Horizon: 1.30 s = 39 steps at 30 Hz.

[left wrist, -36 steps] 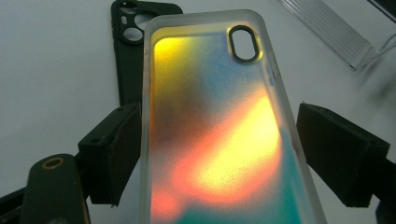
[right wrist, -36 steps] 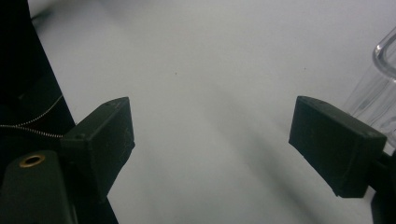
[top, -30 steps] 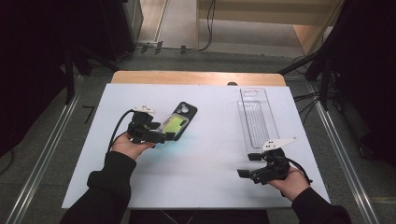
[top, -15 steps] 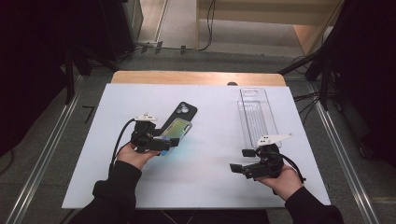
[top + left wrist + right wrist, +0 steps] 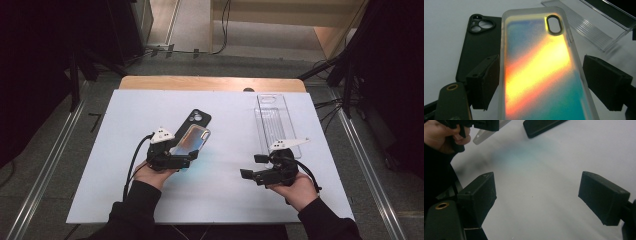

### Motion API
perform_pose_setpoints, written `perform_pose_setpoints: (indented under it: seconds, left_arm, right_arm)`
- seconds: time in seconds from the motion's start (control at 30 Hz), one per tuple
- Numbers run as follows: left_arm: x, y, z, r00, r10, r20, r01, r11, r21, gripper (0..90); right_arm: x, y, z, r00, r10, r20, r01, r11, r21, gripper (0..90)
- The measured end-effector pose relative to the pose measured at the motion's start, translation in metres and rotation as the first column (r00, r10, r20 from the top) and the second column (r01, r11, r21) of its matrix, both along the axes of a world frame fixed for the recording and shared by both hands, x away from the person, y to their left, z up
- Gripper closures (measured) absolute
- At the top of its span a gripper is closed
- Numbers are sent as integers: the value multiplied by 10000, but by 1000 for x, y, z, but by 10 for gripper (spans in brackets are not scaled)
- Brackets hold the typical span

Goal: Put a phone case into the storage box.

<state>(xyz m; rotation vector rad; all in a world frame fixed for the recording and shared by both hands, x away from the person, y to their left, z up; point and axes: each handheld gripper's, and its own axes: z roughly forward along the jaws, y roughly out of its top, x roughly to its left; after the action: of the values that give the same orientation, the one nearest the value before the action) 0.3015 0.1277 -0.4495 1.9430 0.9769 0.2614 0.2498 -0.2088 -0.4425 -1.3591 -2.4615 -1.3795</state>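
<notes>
High view: a white table top (image 5: 220, 200) carries an iridescent phone case (image 5: 190, 141), a black phone case (image 5: 196, 121) and a clear plastic tray (image 5: 274, 122). The left gripper (image 5: 192, 157), held in the person's left hand (image 5: 152, 172), lies at the near left with its jaws around the near end of the iridescent phone case. That case lies slanted, and its far end overlaps the near part of the black phone case. The right gripper (image 5: 249, 166), in the right hand (image 5: 297, 187), is at the near right, jaws pointing left with bare table between them. The clear plastic tray stretches from just beyond this gripper towards the far right edge.

Left gripper view: the iridescent phone case (image 5: 539, 72) runs up the middle between the two black jaws. The left jaw seems to meet the case's edge, while a strip of table shows between the case and the right jaw, so the jaws stand apart and do not clamp it. The black phone case (image 5: 477, 47) lies behind at the left, partly under the coloured one; the clear plastic tray (image 5: 594, 27) is at the far right.

Right gripper view: both jaws stand wide apart over bare white table top (image 5: 544, 190), holding nothing. At the far left are the left hand (image 5: 441, 137) and a pale corner of the iridescent phone case (image 5: 484, 135), with the dark end of the black phone case (image 5: 541, 126) at the far centre.
</notes>
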Motion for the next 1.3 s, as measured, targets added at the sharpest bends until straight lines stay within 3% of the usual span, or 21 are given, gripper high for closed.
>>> perform_pose_setpoints:
  seconds: [0.4,0.8,0.9,1.3]
  left_arm:
    - [-19,-16,-8,9938,88,1106,-51,9994,-336,169]
    - [-28,-23,-15,9876,394,1517,-284,9968,-742,169]
    - [-30,-23,-15,9838,448,1733,-333,9971,-689,169]
    - [-40,-26,-18,9684,656,2406,-337,9903,-1346,169]
  right_arm:
    - [13,14,12,9995,-293,152,290,9994,180,127]
    - [27,24,23,9981,-580,198,566,9963,643,128]
    - [31,26,25,9975,-668,234,649,9951,740,128]
    - [46,36,30,9974,-708,145,690,9926,997,133]
